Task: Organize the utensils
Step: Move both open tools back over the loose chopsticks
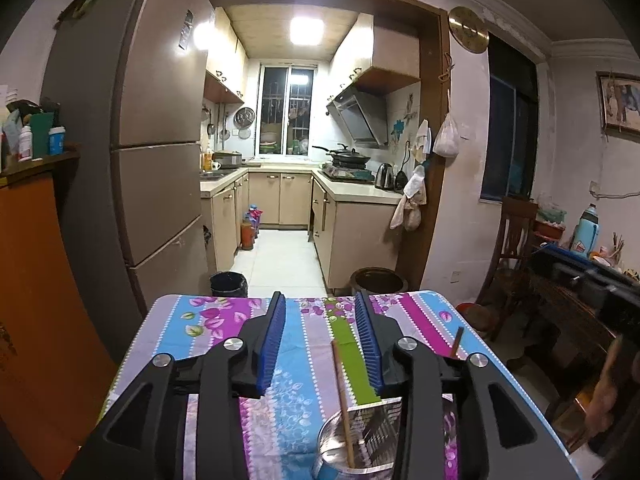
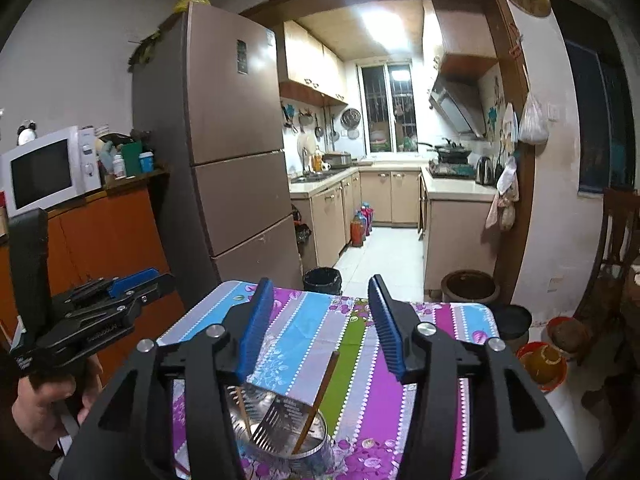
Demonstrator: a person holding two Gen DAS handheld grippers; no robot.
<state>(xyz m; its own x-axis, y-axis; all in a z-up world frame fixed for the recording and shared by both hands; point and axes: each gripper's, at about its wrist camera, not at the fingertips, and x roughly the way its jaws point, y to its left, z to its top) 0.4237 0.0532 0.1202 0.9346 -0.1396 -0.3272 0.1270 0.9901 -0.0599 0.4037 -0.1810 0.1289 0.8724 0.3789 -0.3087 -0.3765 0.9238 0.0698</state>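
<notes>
A metal holder is standing at the near end of the worktop, which is wearing a striped, flowered cloth. The holder is carrying a slotted metal spatula and two wooden sticks: a pale chopstick leaning on the left and a darker one leaning to the right. In the left wrist view the same holder is sitting low and right of centre, with the spatula and the pale chopstick rising out of it; the darker stick is showing past the right finger.

The right claw is hovering above and just behind the holder, its blue pads standing apart with nothing between them but cloth. The left claw is likewise standing open over the worktop, its pads gripping nothing. In the right wrist view the left claw is appearing at the left edge, held by a hand, well clear of the holder.

Beyond the worktop a bin is standing on the floor, a fridge is rising to the left, and a microwave is sitting on an orange cabinet.
</notes>
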